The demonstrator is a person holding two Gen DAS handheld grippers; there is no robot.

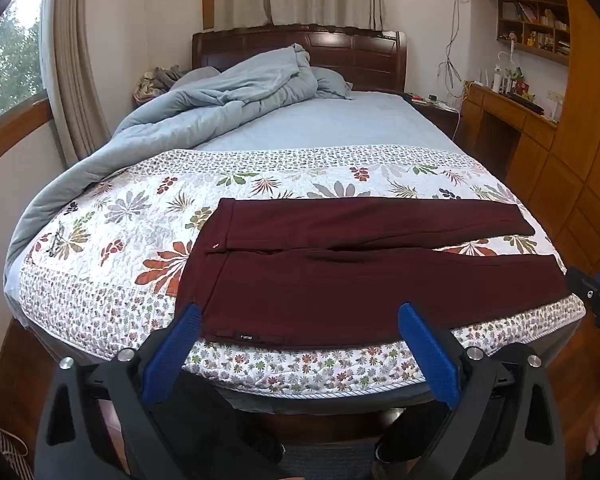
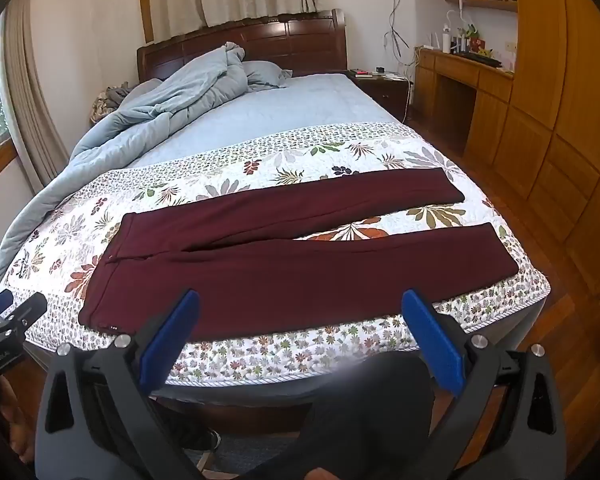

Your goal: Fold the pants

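Dark red pants (image 1: 360,276) (image 2: 292,268) lie spread flat across the foot of the bed on a floral quilt (image 1: 140,216) (image 2: 260,168), waistband to the left, both legs running right with a gap between them. My left gripper (image 1: 300,316) hangs open above the near edge of the pants by the waistband, nothing between its blue pads (image 1: 172,356). My right gripper (image 2: 300,304) is open too, over the near leg, with its blue pads (image 2: 432,340) wide apart. Each gripper shows at the edge of the other's view.
A crumpled grey-blue duvet (image 1: 220,96) (image 2: 168,96) is piled at the head and left side of the bed. A dark wooden headboard (image 1: 340,48) stands behind it. A nightstand (image 2: 384,84), wooden desk (image 2: 460,76) and cabinets (image 2: 560,120) line the right wall. A person's legs show below the bed edge.
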